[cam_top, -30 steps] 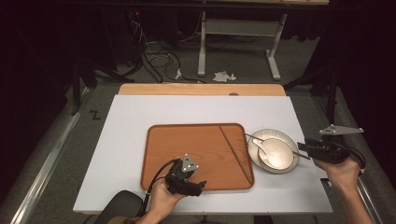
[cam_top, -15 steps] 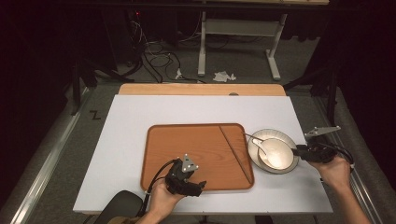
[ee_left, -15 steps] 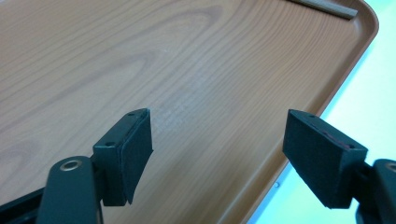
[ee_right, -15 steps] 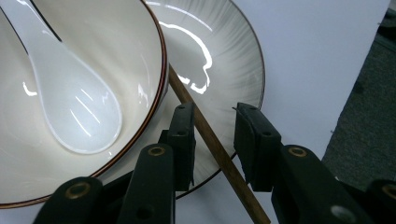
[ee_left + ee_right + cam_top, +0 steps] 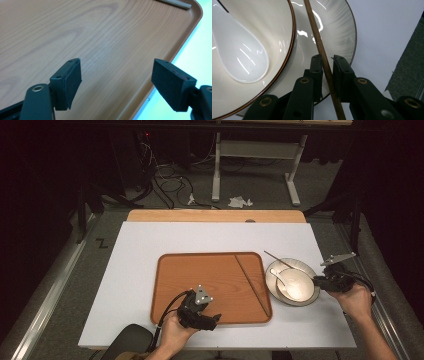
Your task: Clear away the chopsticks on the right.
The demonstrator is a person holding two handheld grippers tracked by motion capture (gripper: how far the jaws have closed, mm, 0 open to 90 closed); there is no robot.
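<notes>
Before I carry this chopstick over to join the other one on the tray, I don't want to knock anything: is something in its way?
Only the bowl with its spoon, between the right gripper and the tray. The held chopstick crosses the plate beside it. Lifted over, nothing else visibly blocks the path.

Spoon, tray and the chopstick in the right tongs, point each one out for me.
spoon point(image 5: 244, 60), right gripper view, on its white scoop inside the bowl.
tray point(image 5: 210, 275), high view, on its bare wooden floor.
chopstick point(image 5: 318, 41), right gripper view, on the shaft above the tongs.
</notes>
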